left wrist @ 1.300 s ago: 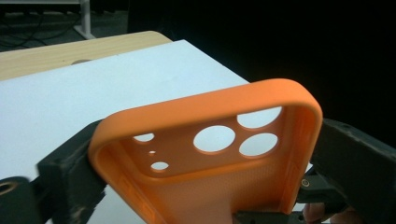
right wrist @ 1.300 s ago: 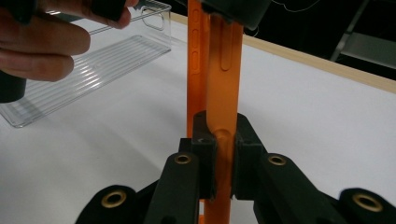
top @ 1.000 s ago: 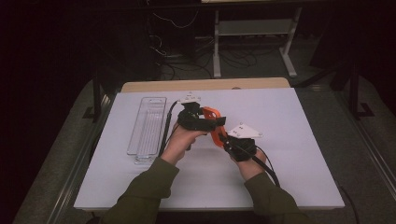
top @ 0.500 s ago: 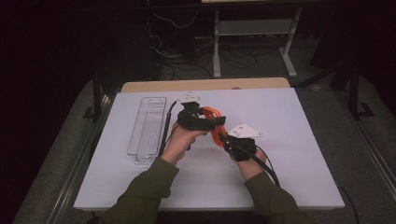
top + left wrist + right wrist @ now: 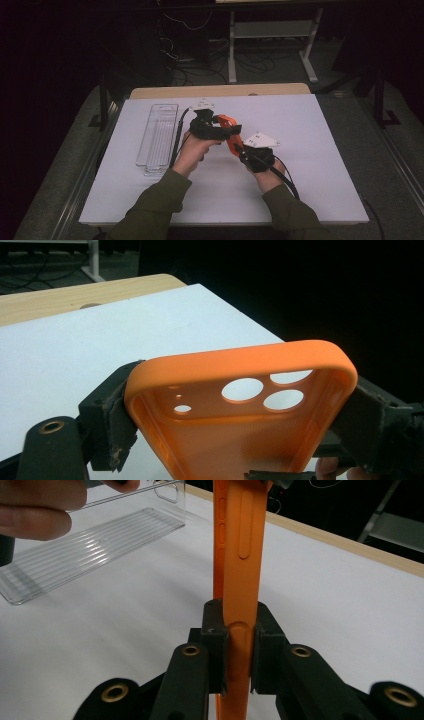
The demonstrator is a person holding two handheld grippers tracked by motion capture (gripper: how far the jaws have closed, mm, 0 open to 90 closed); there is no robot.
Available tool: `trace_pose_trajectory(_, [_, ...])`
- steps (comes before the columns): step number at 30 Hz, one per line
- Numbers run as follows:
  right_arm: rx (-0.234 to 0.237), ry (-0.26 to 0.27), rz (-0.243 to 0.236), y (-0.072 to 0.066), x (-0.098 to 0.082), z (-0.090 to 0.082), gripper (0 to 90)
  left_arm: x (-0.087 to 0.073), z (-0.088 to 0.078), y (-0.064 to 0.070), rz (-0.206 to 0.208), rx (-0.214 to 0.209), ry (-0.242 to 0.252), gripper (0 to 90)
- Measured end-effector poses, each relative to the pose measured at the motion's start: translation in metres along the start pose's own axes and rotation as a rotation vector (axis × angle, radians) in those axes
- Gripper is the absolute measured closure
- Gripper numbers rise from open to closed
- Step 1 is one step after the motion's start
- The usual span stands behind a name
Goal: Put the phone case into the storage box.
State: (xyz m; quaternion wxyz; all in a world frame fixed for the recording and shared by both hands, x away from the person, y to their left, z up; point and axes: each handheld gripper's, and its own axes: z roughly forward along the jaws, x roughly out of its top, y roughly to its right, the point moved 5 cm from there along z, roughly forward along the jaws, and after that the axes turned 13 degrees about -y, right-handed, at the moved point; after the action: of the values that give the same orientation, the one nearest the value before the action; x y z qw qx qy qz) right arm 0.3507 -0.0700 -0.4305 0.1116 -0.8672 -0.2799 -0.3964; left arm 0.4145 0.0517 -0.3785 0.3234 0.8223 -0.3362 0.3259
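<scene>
An orange phone case (image 5: 226,125) hangs above the white table (image 5: 320,165), held between both grippers. My left gripper (image 5: 222,131) spans the case's width; in the left gripper view its pads (image 5: 116,415) press on both long sides of the case (image 5: 240,365), whose camera holes face the lens. My right gripper (image 5: 237,146) comes from the lower right and pinches one edge. In the right gripper view the case (image 5: 240,530) stands edge-on, its rim clamped between the right gripper's (image 5: 239,647) pads (image 5: 215,640). Those jaws have just eased open slightly, with the rim still between them.
A clear plastic tray (image 5: 157,135) lies left of the hands, also seen in the right gripper view (image 5: 90,550) beside the person's fingers (image 5: 40,505). A wooden strip (image 5: 215,91) runs along the table's back edge. Dark floor and cables lie beyond.
</scene>
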Motion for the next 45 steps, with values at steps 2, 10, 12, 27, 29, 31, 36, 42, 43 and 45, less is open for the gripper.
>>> trace_pose_trajectory(2, [0.005, -0.005, -0.001, 0.000, 0.000, 0.000, 75.7, 0.000, 0.000, 0.000, 0.002, -0.003, -0.002, 15.9])
trace_pose_trajectory(10, [0.024, -0.015, -0.006, 0.001, 0.001, 0.001, 60.2, 0.000, 0.000, 0.000, 0.008, -0.003, -0.008, 16.1])
trace_pose_trajectory(12, [0.027, -0.011, -0.007, 0.002, 0.001, 0.001, 54.3, 0.000, 0.000, -0.001, 0.007, 0.000, -0.010, 16.1])
trace_pose_trajectory(27, [0.116, -0.082, -0.022, 0.005, -0.003, 0.006, 7.0, 0.001, -0.008, -0.010, 0.020, 0.026, -0.005, 16.1])
trace_pose_trajectory(29, [0.116, -0.091, -0.040, 0.006, -0.004, 0.007, 1.3, 0.002, -0.010, -0.011, 0.026, 0.031, 0.000, 16.1])
trace_pose_trajectory(31, [0.125, -0.107, -0.053, 0.007, -0.006, 0.008, 0.0, 0.003, -0.011, -0.012, 0.024, 0.033, 0.004, 16.1])
trace_pose_trajectory(36, [0.134, -0.106, -0.048, 0.013, -0.010, 0.006, 0.0, 0.005, -0.015, -0.013, 0.027, 0.042, -0.002, 16.1])
trace_pose_trajectory(42, [0.140, -0.095, -0.061, 0.023, -0.017, -0.001, 0.0, 0.010, -0.020, -0.014, 0.030, 0.048, -0.001, 16.1])
trace_pose_trajectory(43, [0.137, -0.091, -0.067, 0.025, -0.019, -0.002, 0.0, 0.011, -0.021, -0.014, 0.032, 0.050, 0.002, 16.1])
trace_pose_trajectory(45, [0.140, -0.086, -0.062, 0.028, -0.023, -0.005, 0.0, 0.012, -0.024, -0.015, 0.040, 0.055, 0.000, 16.1])
